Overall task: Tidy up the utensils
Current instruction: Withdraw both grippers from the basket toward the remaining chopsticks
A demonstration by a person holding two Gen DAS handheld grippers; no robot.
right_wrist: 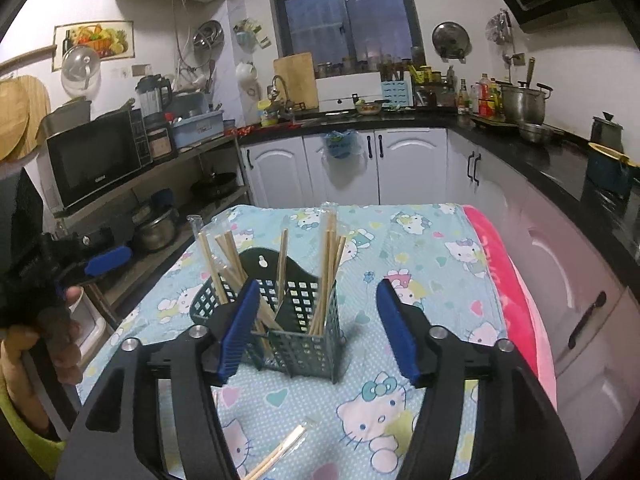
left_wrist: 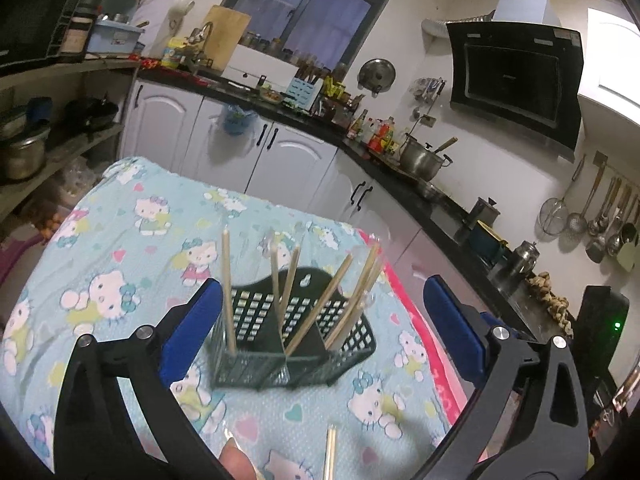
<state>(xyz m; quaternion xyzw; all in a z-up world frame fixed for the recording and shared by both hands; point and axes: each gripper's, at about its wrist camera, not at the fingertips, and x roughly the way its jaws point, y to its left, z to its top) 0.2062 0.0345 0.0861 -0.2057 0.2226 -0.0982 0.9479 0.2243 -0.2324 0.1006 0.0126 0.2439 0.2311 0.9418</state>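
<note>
The rack [right_wrist: 292, 320] stands on the tablecloth [right_wrist: 420, 240], chopsticks [right_wrist: 330, 268] leaning loosely in its compartments. A loose pair [right_wrist: 280, 450], seemingly wrapped, lies nearer. Both the right gripper [right_wrist: 316, 328] and the left gripper [left_wrist: 320, 332] are spread wide, empty. Reaching low could knock the light rack over.

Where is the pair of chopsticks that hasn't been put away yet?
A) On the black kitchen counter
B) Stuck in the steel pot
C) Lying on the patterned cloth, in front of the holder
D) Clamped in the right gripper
C: a loose pair of chopsticks lies flat on the cloth in front of the dark utensil holder, while the right gripper is open and holds nothing.
</note>
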